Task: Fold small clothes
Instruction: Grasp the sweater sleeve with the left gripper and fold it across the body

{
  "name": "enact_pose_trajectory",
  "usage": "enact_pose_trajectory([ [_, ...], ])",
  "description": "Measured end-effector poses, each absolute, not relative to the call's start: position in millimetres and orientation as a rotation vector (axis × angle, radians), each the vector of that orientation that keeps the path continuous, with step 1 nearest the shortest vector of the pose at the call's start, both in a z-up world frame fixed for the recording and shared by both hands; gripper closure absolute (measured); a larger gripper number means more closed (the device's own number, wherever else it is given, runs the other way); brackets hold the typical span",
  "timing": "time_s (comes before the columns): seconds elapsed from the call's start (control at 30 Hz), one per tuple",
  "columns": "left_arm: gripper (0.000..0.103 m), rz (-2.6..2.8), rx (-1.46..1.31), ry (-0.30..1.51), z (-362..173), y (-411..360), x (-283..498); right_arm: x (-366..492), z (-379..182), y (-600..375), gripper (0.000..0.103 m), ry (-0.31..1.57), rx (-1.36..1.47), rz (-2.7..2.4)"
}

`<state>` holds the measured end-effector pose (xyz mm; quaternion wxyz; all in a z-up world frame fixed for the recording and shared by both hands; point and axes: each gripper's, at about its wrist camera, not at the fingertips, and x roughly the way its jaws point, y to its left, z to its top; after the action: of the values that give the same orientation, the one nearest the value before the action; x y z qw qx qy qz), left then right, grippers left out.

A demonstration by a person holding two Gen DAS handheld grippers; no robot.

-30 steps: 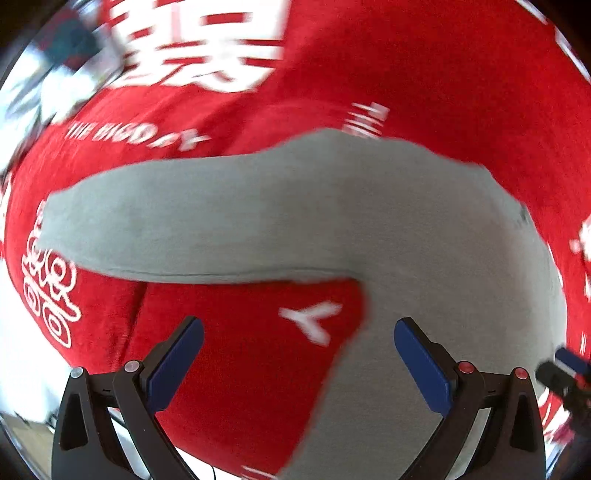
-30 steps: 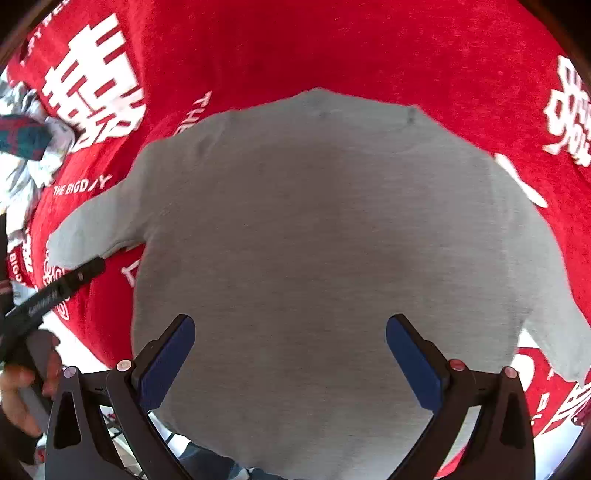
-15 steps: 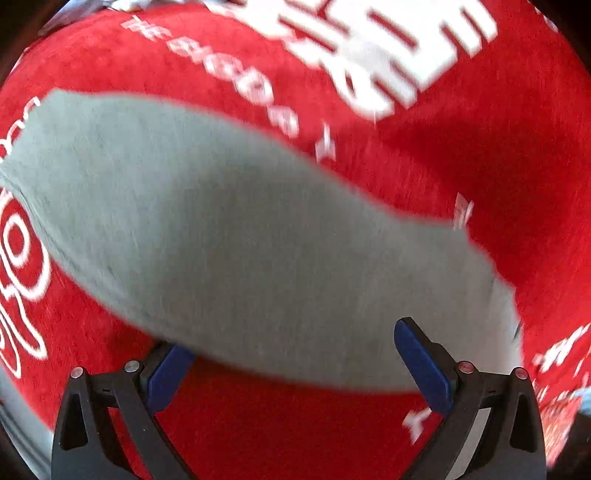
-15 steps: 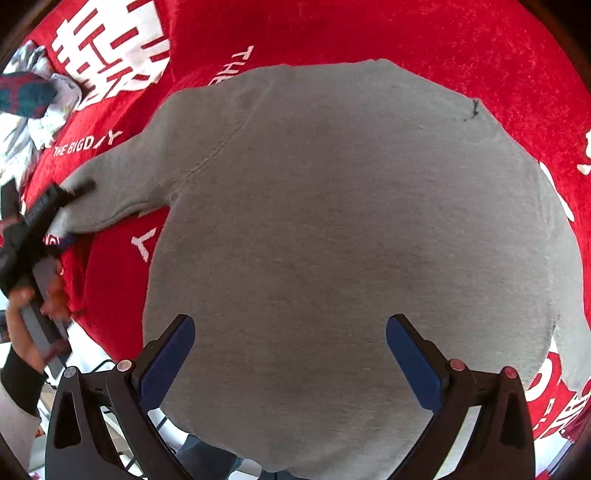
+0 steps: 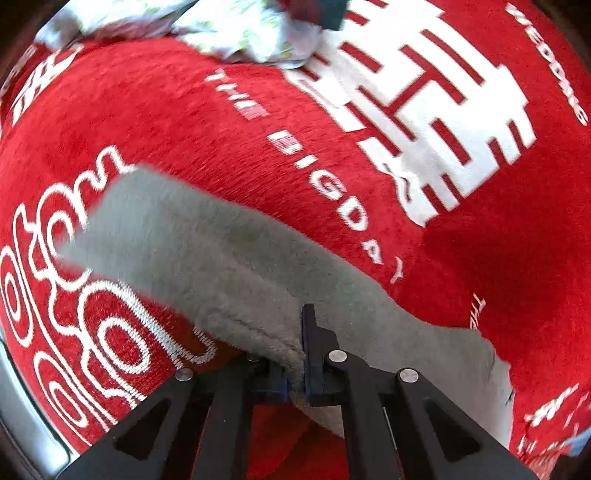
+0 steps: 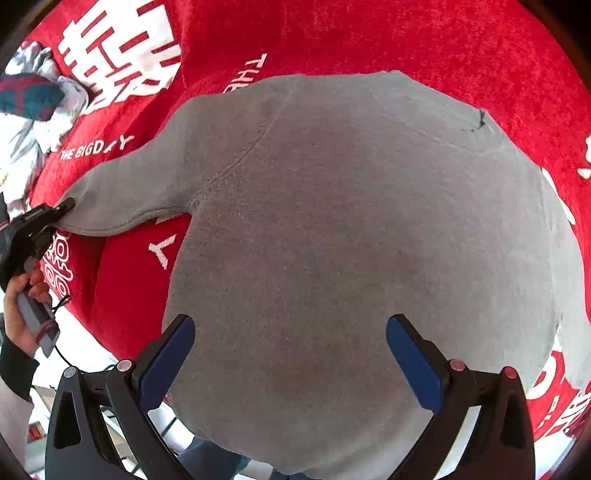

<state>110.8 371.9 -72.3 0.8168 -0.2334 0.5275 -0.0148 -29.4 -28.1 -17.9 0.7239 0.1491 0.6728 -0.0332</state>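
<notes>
Having just closed, my left gripper (image 5: 295, 373) now pinches the grey sweater's (image 6: 351, 240) left sleeve (image 5: 207, 258) on the red cloth (image 5: 461, 258), ready to fold inward; my right gripper (image 6: 291, 354) hovers agape above the near hem.

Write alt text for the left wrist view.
The left gripper is shut on the edge of a grey sweater sleeve lying on a red cloth with white lettering. Crumpled pale printed fabric sits at the top.

Both grippers are black plastic with blue pads inside the fingers; the left gripper (image 5: 295, 373) carries silver screw heads, the right gripper (image 6: 291, 354) silver and red ones. The person's left hand (image 6: 22, 310) emerges from a dark sleeve (image 6: 14, 373).
</notes>
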Motion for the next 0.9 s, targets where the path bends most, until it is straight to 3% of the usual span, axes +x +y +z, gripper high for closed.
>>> enact_pose_trajectory([
  [0.27,0.097,-0.303,-0.402,1.019,5.5,302.7,111.1,-53.4,1.1,-59.2,0.000,1.410,0.425,-0.128],
  [0.53,0.097,-0.638,-0.215,0.935,76.5,124.7,87.5,-92.0,16.6,-135.5,0.000,1.344,0.513,-0.209],
  [0.67,0.097,-0.755,-0.091,0.991,60.9,14.7,58.2,-122.4,7.3,-188.8,0.000,1.336,0.586,-0.290],
  [0.9,0.096,-0.815,0.171,1.167,-24.2,-123.5,2.1,-162.8,-22.0,-242.6,0.000,1.372,0.631,-0.385],
])
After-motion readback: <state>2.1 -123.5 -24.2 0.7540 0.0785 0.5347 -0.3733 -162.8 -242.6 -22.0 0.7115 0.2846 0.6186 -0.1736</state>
